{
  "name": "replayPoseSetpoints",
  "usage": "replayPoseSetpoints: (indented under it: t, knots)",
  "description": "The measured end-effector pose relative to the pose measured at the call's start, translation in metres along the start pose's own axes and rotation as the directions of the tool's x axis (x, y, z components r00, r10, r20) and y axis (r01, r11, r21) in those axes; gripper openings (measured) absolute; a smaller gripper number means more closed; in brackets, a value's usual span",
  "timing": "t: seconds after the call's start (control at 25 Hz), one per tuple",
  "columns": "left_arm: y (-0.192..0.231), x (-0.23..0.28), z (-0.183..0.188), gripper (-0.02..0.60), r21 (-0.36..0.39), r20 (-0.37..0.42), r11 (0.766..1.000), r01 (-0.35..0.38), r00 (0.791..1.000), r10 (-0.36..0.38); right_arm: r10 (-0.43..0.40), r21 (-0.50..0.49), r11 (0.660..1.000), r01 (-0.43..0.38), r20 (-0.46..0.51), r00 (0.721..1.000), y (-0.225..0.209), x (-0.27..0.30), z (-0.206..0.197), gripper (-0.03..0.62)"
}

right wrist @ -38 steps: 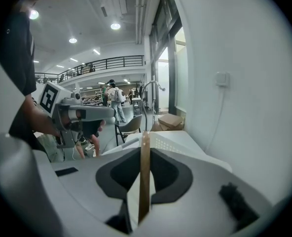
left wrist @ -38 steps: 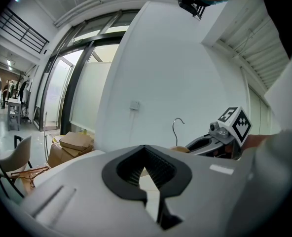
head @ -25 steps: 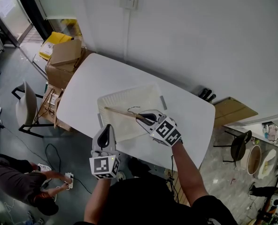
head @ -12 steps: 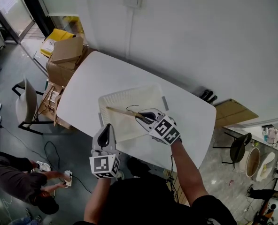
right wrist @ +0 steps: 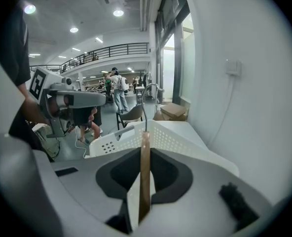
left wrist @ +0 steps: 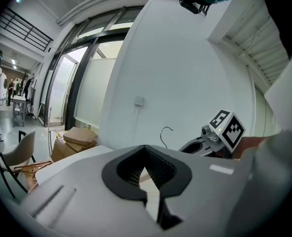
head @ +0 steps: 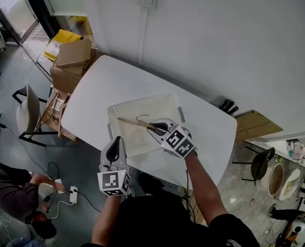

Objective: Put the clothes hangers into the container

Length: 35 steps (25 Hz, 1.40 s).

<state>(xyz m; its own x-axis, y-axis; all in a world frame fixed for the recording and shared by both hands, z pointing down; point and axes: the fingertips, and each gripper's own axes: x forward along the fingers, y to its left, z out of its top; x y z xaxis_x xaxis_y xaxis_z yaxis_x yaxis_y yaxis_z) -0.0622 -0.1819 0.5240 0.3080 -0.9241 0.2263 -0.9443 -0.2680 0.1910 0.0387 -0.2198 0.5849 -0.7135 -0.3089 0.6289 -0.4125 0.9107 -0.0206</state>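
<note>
Our right gripper (head: 153, 129) is clenched on one end of the slim brown wooden clothes hanger with a wire hook (head: 132, 123). The hanger's long axis runs out from the jaws to the left, over the white perforated plastic container (head: 142, 103) on the white table (head: 103, 86); we cannot tell whether it touches the floor of the container. Our left gripper (head: 115, 141) hangs near the table's near edge, jaws together on nothing, so we judge the right hand the nearer one to lower the hanger roughly along the container's length.
</note>
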Motion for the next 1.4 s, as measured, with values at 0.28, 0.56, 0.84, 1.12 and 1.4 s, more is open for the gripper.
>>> replayPoseSetpoints:
  t: [0.28,0.56,0.84,1.12,1.4]
  knots:
    - [0.002,0.003,-0.004,0.006,-0.006,-0.012,1.0,-0.011,1.0,0.01,0.001,-0.012,1.0,-0.001,-0.035,0.999,-0.004,0.01,-0.005,0.061]
    - [0.0,0.004,-0.004,0.006,-0.003,-0.01,1.0,-0.019,1.0,0.019,0.008,-0.013,1.0,-0.008,-0.06,0.998,-0.005,0.015,-0.009,0.061]
    - [0.003,0.002,-0.004,0.006,-0.005,-0.008,0.999,-0.034,0.999,0.033,0.016,-0.013,1.0,-0.017,-0.085,0.996,-0.004,0.022,-0.012,0.061]
    - [0.004,0.004,-0.004,0.006,-0.003,-0.015,0.999,-0.047,0.999,0.047,0.026,-0.009,1.0,-0.027,-0.097,0.995,-0.007,0.028,-0.013,0.061]
    - [0.006,0.001,-0.003,0.006,-0.002,-0.019,0.998,-0.06,0.998,0.06,0.035,-0.033,0.999,-0.039,-0.112,0.993,-0.006,0.038,-0.011,0.061]
